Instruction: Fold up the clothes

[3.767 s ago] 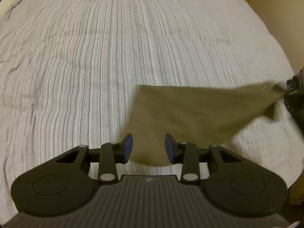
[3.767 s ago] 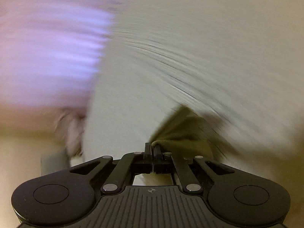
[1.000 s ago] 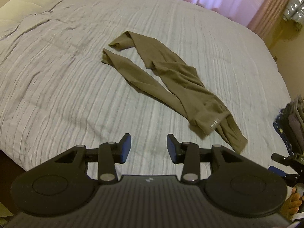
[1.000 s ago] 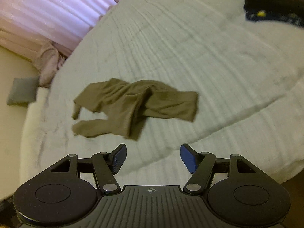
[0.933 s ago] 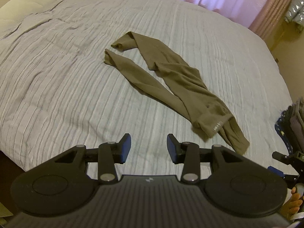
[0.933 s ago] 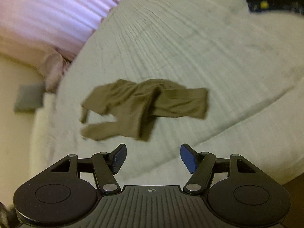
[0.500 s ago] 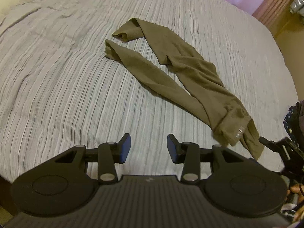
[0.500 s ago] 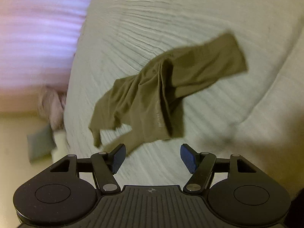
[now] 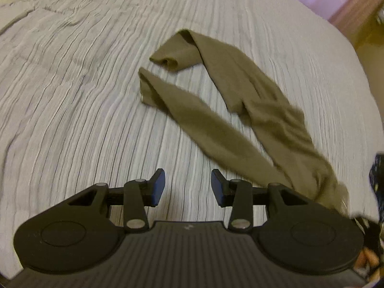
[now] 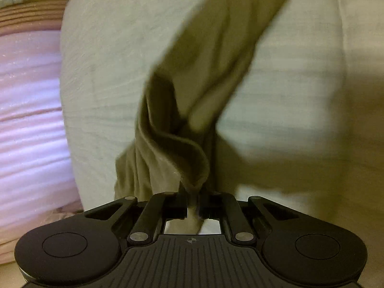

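Olive-brown leggings (image 9: 240, 110) lie on the striped bedspread (image 9: 84, 84), two legs stretching away to the upper left, waist end at the lower right. My left gripper (image 9: 188, 187) hovers open above the bedspread, just left of the nearer leg, holding nothing. In the right wrist view my right gripper (image 10: 193, 201) is shut on the waistband of the leggings (image 10: 192, 110), and the cloth rises from its fingers and runs away toward the upper right over the bed.
Pink curtains (image 10: 26, 120) hang past the bed's far side. A dark patterned pile of clothes (image 9: 376, 170) sits at the right edge of the bed. A hand (image 9: 368, 256) shows at the lower right of the left wrist view.
My right gripper has closed in on the leggings and shut on their waist end; it was open half a second ago. My left gripper has dropped closer to the bed, still open.
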The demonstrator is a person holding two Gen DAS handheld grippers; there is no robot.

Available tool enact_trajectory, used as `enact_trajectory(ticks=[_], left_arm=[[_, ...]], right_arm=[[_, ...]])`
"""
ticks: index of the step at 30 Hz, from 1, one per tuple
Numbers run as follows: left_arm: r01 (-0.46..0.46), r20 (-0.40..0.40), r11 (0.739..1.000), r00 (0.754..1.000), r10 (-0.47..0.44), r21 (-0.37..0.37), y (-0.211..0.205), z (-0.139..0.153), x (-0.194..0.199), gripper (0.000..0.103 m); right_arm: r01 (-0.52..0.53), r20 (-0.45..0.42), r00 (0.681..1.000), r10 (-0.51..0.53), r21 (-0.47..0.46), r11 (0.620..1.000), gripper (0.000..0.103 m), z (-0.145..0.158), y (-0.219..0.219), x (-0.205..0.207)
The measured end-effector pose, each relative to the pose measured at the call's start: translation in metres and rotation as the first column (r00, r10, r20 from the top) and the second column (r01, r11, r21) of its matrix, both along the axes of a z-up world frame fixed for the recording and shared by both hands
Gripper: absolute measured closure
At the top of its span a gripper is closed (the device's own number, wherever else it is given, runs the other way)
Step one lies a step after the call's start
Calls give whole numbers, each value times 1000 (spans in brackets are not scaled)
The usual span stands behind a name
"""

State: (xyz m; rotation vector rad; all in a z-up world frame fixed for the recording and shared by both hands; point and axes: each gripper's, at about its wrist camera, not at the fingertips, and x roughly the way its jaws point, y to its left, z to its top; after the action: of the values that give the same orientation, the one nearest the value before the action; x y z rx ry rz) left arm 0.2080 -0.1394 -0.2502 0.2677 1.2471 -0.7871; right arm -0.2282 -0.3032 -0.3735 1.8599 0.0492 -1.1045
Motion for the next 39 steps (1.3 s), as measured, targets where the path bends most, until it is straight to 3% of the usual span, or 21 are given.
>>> enact_trajectory(ticks=[5,11,18,26,28,29,30,32,35,37,39], left_arm=[[-69,-40,996,997,66,-61,-33,-21,53,65],[-178,-130,974,978,160,-141,-82,-53,105,63],[-344,-217,922,928,304,-179,-115,-92,154,60],[-509,-309,837,843,439,-200,-144,-134,199,59],[-512,-318,836,840,440,-197,-149,-139,202,64],[-513,-322,836,838,440,-195,-151,-141,204,76],[-497,-325,843,847,420,-205,-152,-137,204,103],[-462,-329,858,865,380,-224,-155,-129,204,103],[-378,-255,890,914,315,-256,-164,-96,210,103],[-338,-211,895,935,285,-291,-170,-62,221,103],[-320,-147,878,947,286,-356,-171,-12,234,103]], right_arm=[[142,-131,979,-159,-126,982,97,48,-32,-67],[233,-185,941,-285,-259,937,97,84,-78,-118],[227,-213,937,-277,-229,946,97,77,-93,-125],[215,-221,940,-259,-205,955,97,80,-99,-128],[211,-223,941,-253,-198,957,97,80,-99,-128],[208,-225,942,-250,-196,958,97,81,-100,-128],[204,-224,943,-246,-195,959,97,82,-101,-128],[181,-228,947,-225,-198,963,97,87,-107,-126],[114,-240,957,-164,-210,971,97,104,-132,-118],[82,-218,967,-135,-235,969,97,120,-159,-107],[44,-181,978,-99,-288,957,97,145,-189,-90]])
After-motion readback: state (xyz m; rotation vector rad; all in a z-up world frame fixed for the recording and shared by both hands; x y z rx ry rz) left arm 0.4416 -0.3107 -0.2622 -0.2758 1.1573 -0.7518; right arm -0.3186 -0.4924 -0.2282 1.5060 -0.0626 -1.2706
